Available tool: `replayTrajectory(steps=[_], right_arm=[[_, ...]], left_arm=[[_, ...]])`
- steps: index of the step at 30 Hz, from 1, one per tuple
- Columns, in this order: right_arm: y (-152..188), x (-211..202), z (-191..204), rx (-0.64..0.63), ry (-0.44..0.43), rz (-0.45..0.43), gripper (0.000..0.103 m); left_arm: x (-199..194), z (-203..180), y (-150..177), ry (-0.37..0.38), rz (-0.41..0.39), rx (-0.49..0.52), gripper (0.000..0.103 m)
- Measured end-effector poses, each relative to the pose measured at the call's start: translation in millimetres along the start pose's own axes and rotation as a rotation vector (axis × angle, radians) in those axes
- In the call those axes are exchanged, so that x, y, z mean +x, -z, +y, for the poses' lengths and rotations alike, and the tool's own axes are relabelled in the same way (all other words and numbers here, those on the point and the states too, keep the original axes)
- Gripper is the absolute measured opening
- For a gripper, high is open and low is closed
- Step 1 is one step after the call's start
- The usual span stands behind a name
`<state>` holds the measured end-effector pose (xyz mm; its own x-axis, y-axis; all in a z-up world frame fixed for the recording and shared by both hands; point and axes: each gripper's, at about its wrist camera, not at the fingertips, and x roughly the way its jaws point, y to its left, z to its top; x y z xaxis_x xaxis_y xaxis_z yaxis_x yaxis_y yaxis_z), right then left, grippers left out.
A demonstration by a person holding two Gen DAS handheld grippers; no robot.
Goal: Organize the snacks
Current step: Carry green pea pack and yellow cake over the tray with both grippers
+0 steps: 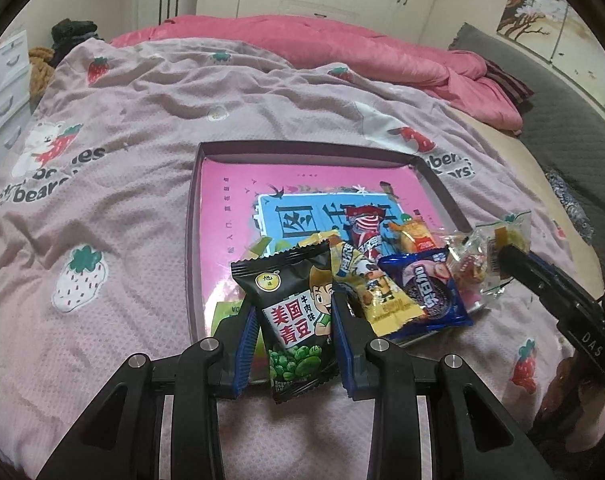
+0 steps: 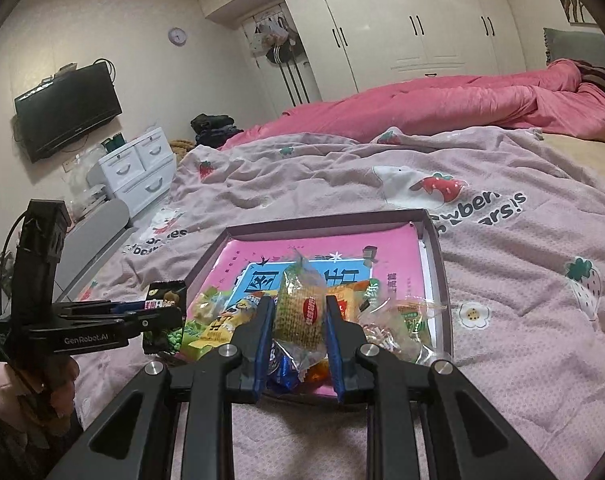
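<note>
The left hand-held gripper [image 1: 294,320] holds the green pea packet [image 1: 296,316] upright; the tray [image 1: 194,240] lies at 12 o'clock (the right hand-held gripper [image 2: 298,328] pinches a clear-wrapped cracker [image 2: 300,312]).

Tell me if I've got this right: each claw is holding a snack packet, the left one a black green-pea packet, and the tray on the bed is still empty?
Not quite. The tray isn't empty: several snacks lie in it, including an Oreo packet, as the left wrist view shows. The rest holds: the left claw grips the black green-pea packet, and the right claw holds a clear-wrapped snack.

Black green-pea packet [image 1: 298,320], blue Oreo pack [image 1: 430,288], pink tray [image 1: 230,200] (strawberry-print mauve blanket [image 1: 122,128] beneath).
</note>
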<state>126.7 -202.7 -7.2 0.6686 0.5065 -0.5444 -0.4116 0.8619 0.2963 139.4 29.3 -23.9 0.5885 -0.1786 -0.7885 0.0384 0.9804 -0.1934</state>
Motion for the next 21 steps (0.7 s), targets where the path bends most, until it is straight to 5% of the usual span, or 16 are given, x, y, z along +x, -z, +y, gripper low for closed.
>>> replayTrajectory(steps=[21], right_arm=[[11,31,-10,0.007,0.067,0.069,0.025]], left_arm=[[26,-3,0,0.005,0.031,0.011,0.036]])
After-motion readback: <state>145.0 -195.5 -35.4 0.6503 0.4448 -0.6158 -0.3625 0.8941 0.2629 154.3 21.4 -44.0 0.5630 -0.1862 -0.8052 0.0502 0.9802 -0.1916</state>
